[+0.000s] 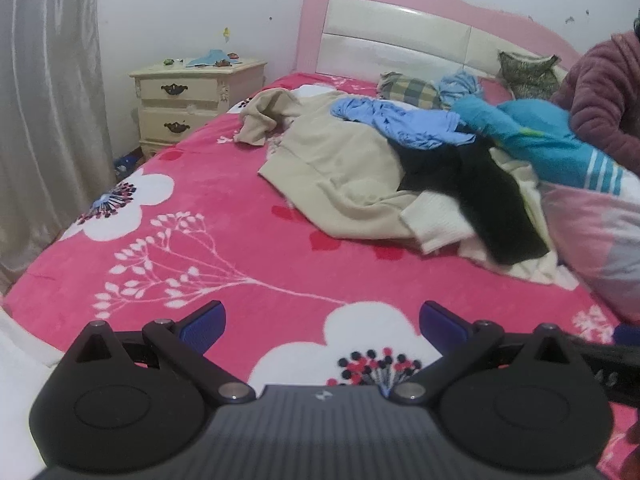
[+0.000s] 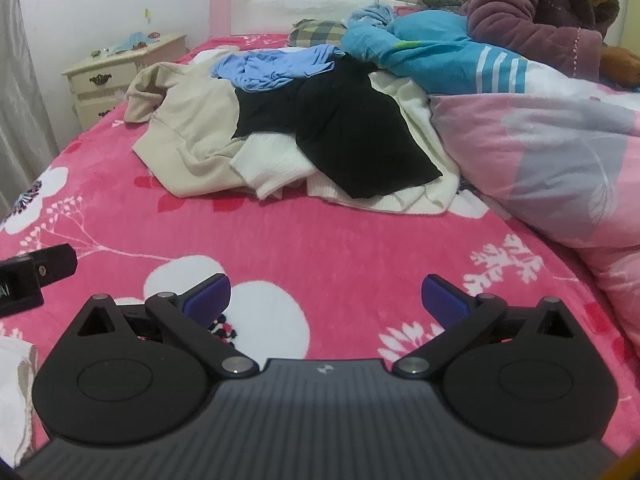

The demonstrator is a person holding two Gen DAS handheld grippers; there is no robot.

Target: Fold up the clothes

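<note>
While both grippers are held low over the pink floral blanket point(image 1: 248, 240), nothing is gripped: the left gripper point(image 1: 322, 322) is seen with its blue-padded fingers point(image 1: 204, 326) spread wide apart, and the right gripper point(image 2: 325, 300) is likewise seen with fingers point(image 2: 210, 298) spread and empty. A heap of unfolded clothes point(image 2: 304, 128) is piled on the bed, well ahead of both grippers toward the headboard point(image 1: 400, 28). A beige garment point(image 1: 336, 168) is laid at the left of the heap, a black garment point(image 2: 352, 136) is draped over a white knit piece point(image 2: 276, 170), and a crumpled light blue garment point(image 2: 276, 66) is set on top. A pink and grey quilt point(image 2: 552, 164) is bunched just right of the heap. A person in a purple quilted jacket point(image 2: 532, 4) is seen at the far right of the bed. A cream nightstand point(image 1: 188, 96) is stood beside the bed at left. Part of the left gripper's body is caught at the left edge of the right wrist view.
</note>
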